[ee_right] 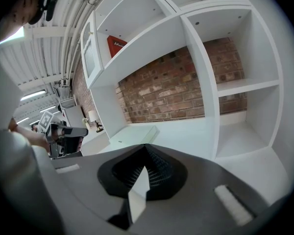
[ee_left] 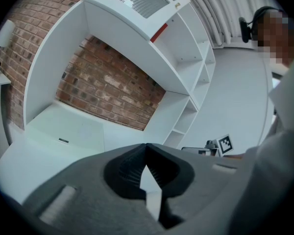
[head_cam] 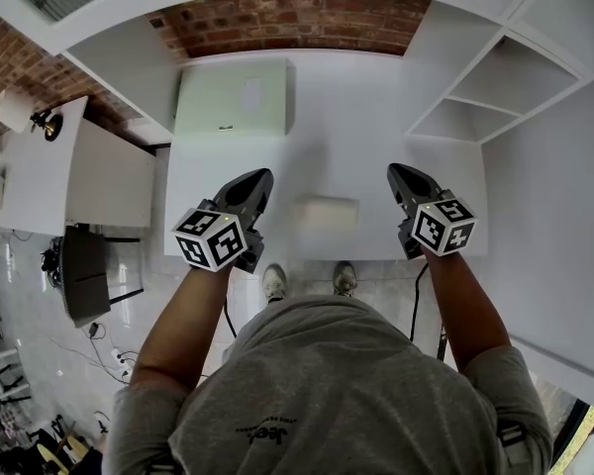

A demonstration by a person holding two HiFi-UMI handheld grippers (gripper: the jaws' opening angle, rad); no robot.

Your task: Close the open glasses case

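A white worktop (head_cam: 376,117) backs onto a brick wall (head_cam: 297,13), with white shelves (head_cam: 495,87) to the right and a lamp (head_cam: 15,109) to the left.

Glasses case (head_cam: 327,212) on table (head_cam: 376,117) near its front edge, left gripper (head_cam: 260,178) at 9 o'clock, right gripper (head_cam: 397,173) at 3 o'clock, flat box (head_cam: 233,97) behind at 11 o'clock, shelf unit (head_cam: 495,87) at 2 o'clock, lamp (head_cam: 18,110) on side table (head_cam: 40,176) at 10 o'clock.

At the back left corner of my counter (head_cam: 376,127) sits a white box (head_cam: 233,97), brick wall (head_cam: 297,13) behind it. Shelves (head_cam: 495,92) rise on my right, and a lamp (head_cam: 18,110) stands on the side table (head_cam: 40,181).
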